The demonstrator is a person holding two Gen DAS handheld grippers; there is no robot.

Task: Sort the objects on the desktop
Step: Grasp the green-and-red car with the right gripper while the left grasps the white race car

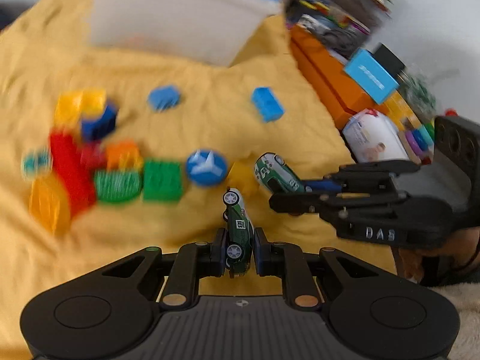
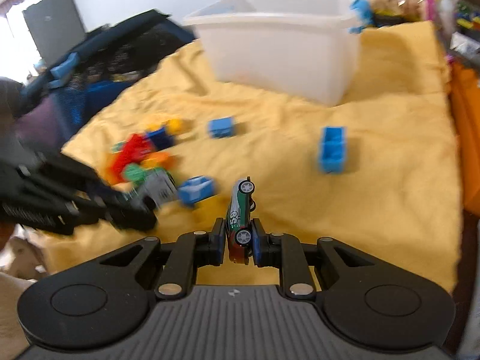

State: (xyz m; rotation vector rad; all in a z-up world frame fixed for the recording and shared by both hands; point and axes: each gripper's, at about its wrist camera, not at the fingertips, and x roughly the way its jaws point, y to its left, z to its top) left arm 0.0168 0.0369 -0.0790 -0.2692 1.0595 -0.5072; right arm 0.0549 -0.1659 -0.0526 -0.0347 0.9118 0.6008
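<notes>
**Toy cars clamped in both grippers, white bin ahead**

Toy cars are the things in hand: the left gripper (image 1: 240, 250) is closed on a dark green car marked 18 (image 1: 237, 234), pinched on its side between the pads with its wheels showing, and the right gripper (image 2: 238, 244) is clamped the same way on a green-and-white car marked 65 (image 2: 240, 213). Both cars sit above the yellow cloth (image 2: 375, 210), on the near side of the white bin (image 2: 285, 45).

Judged from the task, the step is carrying each car to its place, probably the white bin. To do it well, each grip should stay firm until the car is over the rim, since the small, smooth painted bodies could twist between the pads. The two tools are close together, so the hands should approach the bin one after the other.

Short of the bin, to its left, lies a heap of chunky plastic building blocks (image 1: 99, 162), red, green, orange and yellow, with studded tops. Two loose blue blocks (image 2: 333, 150) lie nearer the bin. The cloth is soft and wrinkled; the bin is translucent, hard-walled plastic.
</notes>
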